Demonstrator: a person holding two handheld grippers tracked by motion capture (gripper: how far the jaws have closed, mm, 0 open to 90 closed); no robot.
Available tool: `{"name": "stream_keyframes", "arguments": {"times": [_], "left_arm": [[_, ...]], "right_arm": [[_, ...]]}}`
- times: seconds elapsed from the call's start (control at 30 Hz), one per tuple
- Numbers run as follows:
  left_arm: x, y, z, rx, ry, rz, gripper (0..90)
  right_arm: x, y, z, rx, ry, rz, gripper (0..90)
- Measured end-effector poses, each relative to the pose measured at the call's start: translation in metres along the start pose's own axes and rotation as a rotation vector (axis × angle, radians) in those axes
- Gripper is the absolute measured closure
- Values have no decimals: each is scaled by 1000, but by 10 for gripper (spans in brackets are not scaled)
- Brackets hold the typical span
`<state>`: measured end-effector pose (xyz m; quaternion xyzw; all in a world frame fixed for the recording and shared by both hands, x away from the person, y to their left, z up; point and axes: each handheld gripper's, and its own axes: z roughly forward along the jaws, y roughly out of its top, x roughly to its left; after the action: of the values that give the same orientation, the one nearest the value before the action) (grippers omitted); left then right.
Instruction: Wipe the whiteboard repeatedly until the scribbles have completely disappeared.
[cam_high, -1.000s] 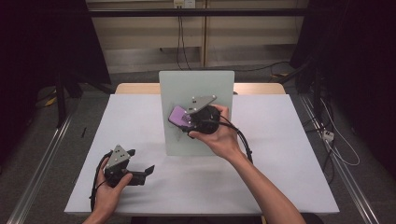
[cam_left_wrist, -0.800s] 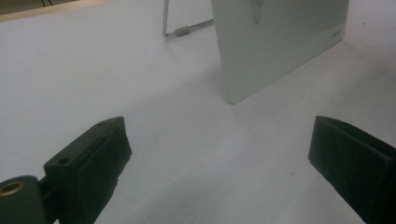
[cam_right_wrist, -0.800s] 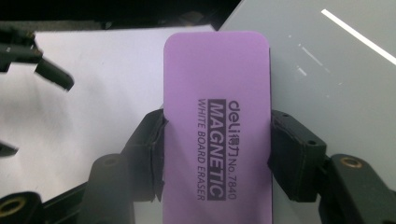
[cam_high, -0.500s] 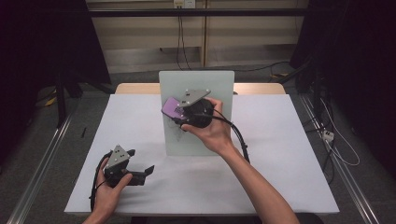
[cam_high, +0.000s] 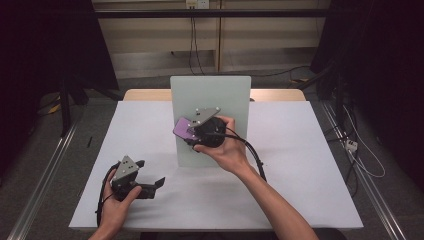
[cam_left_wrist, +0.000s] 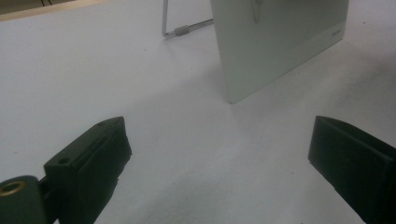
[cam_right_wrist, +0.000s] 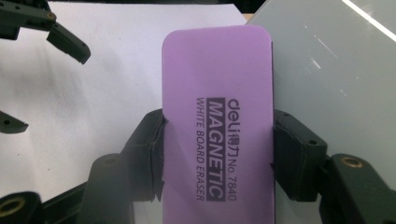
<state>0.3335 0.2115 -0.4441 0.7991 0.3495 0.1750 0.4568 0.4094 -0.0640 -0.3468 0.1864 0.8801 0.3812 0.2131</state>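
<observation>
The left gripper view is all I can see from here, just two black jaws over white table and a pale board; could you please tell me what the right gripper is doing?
Observer: The right gripper is shut on a purple whiteboard eraser, its jaws pressing the eraser's long sides.
Operator: Thank you. Where is that eraser relative to the board?
Observer: In the high view it is held in front of the upright whiteboard, near the left half of its face.
Operator: And is my left gripper holding anything?
Observer: No, the left gripper is open, low over the table, left of the board.
</observation>
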Motion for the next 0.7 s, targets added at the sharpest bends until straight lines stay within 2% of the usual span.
{"name": "stream_keyframes", "arguments": {"times": [0.17, 0.4, 0.47, 0.57, 0.7], "left_arm": [[0, 0, 0, 1, 0, 0, 49], [0, 0, -1, 0, -2, 1, 49], [1, 0, -1, -2, 1, -1, 49], [1, 0, -1, 0, 2, -3, 49], [0, 0, 0, -3, -2, -3, 49]], "right_arm": [[-4, 1, -2, -10, 7, 9, 418], [-18, 12, -21, -65, -59, 33, 418], [-21, 10, -24, -77, -60, 47, 418], [-18, 5, -23, -71, -66, 43, 418], [-11, -4, -16, -33, -33, 27, 418]]}}
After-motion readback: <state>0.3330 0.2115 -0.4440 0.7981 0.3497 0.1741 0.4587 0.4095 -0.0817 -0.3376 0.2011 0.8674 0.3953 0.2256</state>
